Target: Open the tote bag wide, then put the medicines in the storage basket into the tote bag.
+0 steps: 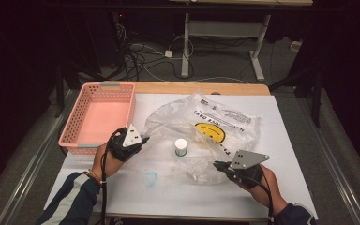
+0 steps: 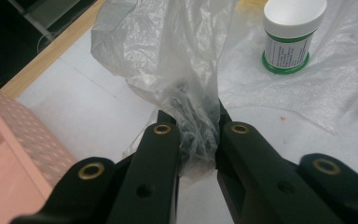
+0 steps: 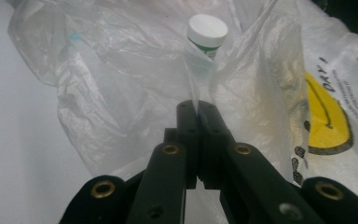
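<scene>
Left hand-held gripper (image 1: 143, 139): jaws clamped on a bunched edge of the clear plastic bag (image 1: 206, 131), pinched film between them in the left gripper view (image 2: 196, 135). Right hand-held gripper (image 1: 217, 164): jaws closed on a thin fold of the same bag (image 3: 193, 88). Bag: spread on the white worktop (image 1: 286, 140) between the two grippers, yellow smiley print on its far side. Small white-capped jar (image 1: 181, 147): upright, between the grippers, ahead of both sets of jaws (image 2: 290, 39) (image 3: 207, 33). Pink basket (image 1: 101, 117): just beside the left gripper, on its outer side.
</scene>
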A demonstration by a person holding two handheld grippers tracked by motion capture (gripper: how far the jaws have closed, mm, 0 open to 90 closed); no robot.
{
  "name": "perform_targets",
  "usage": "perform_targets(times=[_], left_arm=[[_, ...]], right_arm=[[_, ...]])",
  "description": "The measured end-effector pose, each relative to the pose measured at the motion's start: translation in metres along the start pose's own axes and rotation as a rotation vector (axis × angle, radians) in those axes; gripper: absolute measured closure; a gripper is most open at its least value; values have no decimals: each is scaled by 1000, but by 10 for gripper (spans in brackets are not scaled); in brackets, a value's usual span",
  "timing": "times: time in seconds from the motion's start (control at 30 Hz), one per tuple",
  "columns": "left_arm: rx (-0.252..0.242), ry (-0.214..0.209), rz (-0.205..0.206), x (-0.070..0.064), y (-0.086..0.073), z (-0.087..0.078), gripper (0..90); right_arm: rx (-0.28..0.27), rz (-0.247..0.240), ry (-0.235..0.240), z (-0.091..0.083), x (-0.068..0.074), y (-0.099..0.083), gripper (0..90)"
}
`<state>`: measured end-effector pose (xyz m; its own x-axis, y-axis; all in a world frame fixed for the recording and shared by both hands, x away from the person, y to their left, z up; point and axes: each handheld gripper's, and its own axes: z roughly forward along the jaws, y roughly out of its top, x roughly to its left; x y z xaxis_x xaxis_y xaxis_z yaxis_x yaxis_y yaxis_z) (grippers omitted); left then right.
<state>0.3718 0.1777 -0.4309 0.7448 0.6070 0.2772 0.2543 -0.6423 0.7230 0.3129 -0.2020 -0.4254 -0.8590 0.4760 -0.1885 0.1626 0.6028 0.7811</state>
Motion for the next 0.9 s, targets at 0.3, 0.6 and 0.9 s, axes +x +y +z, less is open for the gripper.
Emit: perform_targets(times=[0.3, 0.6, 0.9], left_arm=[[15, 2, 2, -2, 1, 0, 857], [-19, 9, -6, 0, 1, -5, 856], [-100, 9, -25, 4, 10, -27, 857]], right_arm=[[-19, -4, -26, -6, -2, 2, 900], [-59, -6, -47, -10, -4, 6, 900], [-186, -13, -97, -27, -15, 27, 900]])
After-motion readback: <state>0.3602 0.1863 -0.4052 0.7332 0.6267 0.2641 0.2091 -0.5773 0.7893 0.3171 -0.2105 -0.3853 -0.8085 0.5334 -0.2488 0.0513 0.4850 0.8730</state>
